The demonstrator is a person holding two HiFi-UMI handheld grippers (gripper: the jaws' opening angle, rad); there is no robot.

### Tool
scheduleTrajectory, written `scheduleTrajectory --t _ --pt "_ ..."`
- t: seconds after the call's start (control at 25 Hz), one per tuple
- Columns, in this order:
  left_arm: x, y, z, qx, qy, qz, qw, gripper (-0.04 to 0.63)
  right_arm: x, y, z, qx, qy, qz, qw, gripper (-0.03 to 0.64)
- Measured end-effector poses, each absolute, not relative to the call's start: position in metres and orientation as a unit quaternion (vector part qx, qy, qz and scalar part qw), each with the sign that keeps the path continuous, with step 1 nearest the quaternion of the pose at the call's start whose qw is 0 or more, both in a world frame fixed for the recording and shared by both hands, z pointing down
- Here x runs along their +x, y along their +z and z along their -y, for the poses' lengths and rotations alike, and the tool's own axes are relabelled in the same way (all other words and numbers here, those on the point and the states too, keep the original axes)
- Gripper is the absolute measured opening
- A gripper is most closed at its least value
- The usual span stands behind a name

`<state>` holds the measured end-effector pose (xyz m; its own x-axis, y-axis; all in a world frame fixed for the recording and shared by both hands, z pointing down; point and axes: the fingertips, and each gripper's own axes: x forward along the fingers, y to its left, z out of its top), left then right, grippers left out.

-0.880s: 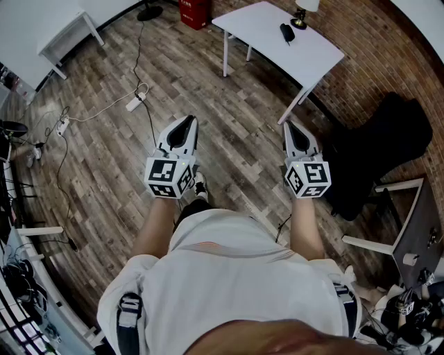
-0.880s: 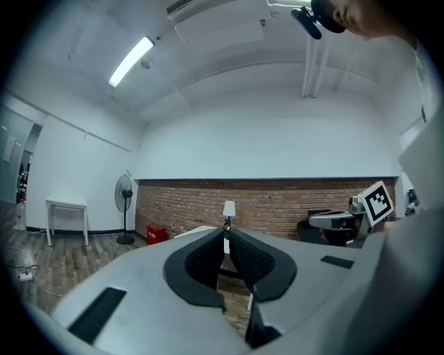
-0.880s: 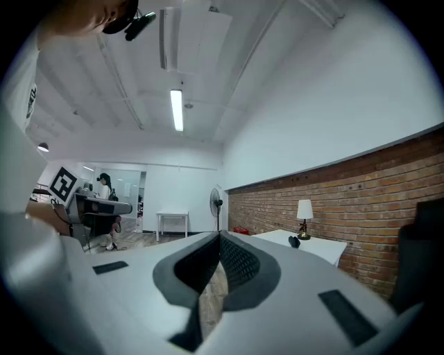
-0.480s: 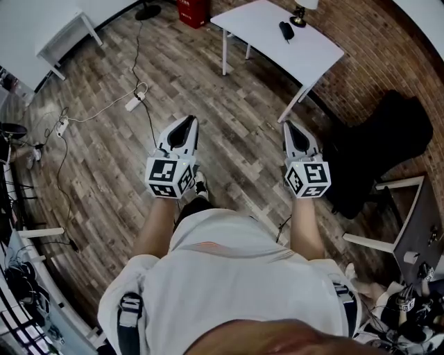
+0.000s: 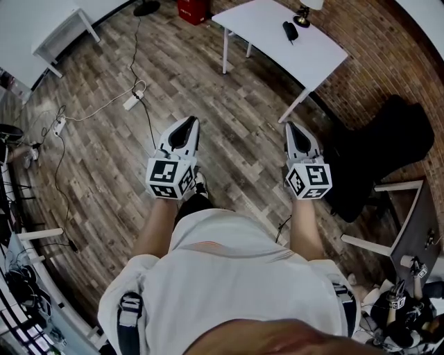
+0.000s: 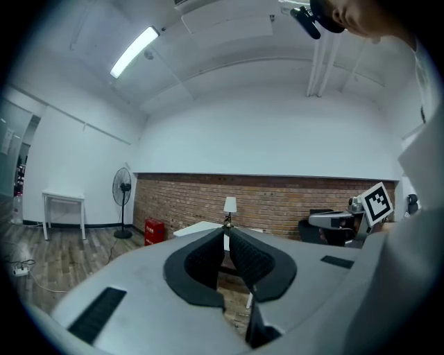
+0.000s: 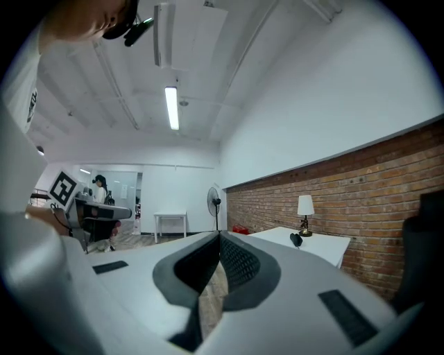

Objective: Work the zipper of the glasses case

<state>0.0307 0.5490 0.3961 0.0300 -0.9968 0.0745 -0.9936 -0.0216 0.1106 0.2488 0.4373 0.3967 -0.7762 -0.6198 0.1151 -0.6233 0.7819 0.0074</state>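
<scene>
Neither gripper has shifted since the earlier frames; only the head camera has tipped a little, so the room sits slightly differently in the head view. The left gripper [image 5: 188, 121] and the right gripper [image 5: 290, 125] are held out side by side ahead of the person's white shirt [image 5: 222, 277], above the brown plank wooden floor [image 5: 236, 118]; both point roughly level toward the far wall. In the left gripper view the black ribbed pads [image 6: 253, 260] meet at their tips, clenched on nothing; the right gripper view shows the same, jaws pressed together and empty.

The small dark oblong glasses case [image 5: 289, 31] lies on the white rectangular table [image 5: 263, 24] against the red brick wall [image 5: 374, 41], just beside a small table lamp with a white shade [image 5: 305, 8]; it is well apart from both grippers, ahead of the right one, and untouched; its zipper is too small to make out.

A white power strip with trailing cables [image 5: 132, 102] lies on the floor to the left; a red box [image 5: 193, 10] stands near the table's far end; a second, smaller white table [image 5: 66, 35] stands at the left wall; a black standing fan [image 6: 122, 187] shows in the left gripper view; a bulky black shape [image 5: 381, 149], bag or chair, sits at the right.
</scene>
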Motion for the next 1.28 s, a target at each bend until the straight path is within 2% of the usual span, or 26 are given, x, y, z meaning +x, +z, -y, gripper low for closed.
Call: scheduleTrajectory --t 0.72,1.28 --pt "-0.121 0.4 -0.434 0.743 0.003 0.666 0.07 0.032 0.08 0.396 -0.344 0.307 0.036 0.95 0.04 0.051" --pt "-0.178 0.419 -0.366 0.737 0.007 0.671 0.085 0.033 0.018 0.421 -0.261 0.3 0.055 0.95 0.067 0.051"
